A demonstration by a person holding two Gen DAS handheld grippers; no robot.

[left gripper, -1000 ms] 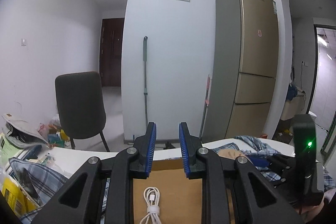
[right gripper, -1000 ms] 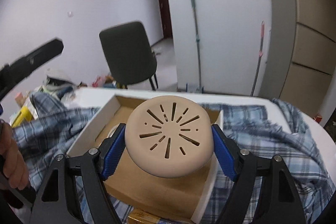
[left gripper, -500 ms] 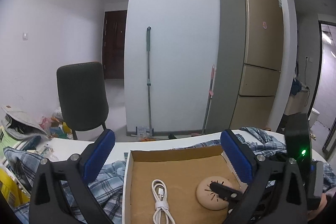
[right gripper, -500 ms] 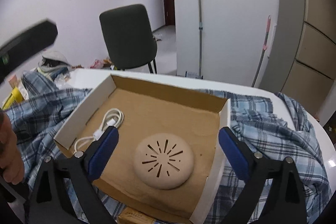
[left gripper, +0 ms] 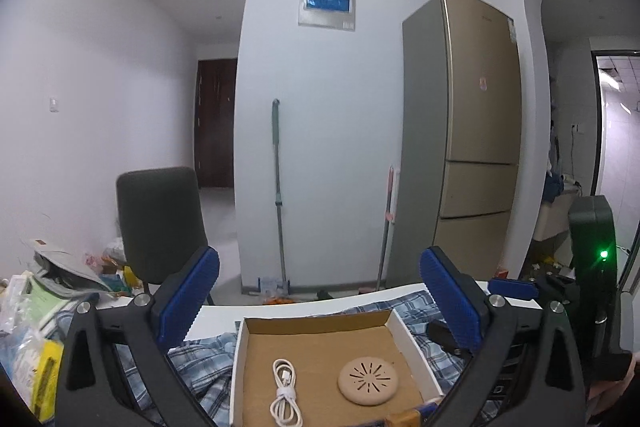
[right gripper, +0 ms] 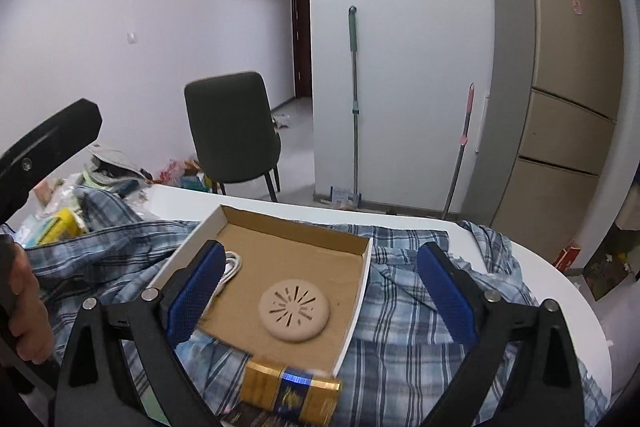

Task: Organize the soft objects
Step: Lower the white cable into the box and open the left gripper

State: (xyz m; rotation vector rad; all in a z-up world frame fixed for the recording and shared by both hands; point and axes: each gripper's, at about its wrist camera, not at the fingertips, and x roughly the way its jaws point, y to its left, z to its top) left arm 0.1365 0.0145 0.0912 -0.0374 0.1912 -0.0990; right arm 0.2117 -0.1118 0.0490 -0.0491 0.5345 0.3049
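Two views. Left wrist: left gripper [left gripper: 318, 301] wide, empty; tan pad [left gripper: 368, 381] and white cable [left gripper: 285, 393] lie apart in box [left gripper: 412, 339]. Right wrist: right gripper [right gripper: 318, 293] wide, empty above pad [right gripper: 294, 309]. Looks light, squashy; pinch across its rim.

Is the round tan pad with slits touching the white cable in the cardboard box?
Apart. The left wrist view shows bare cardboard between the round tan pad and the coiled white cable.
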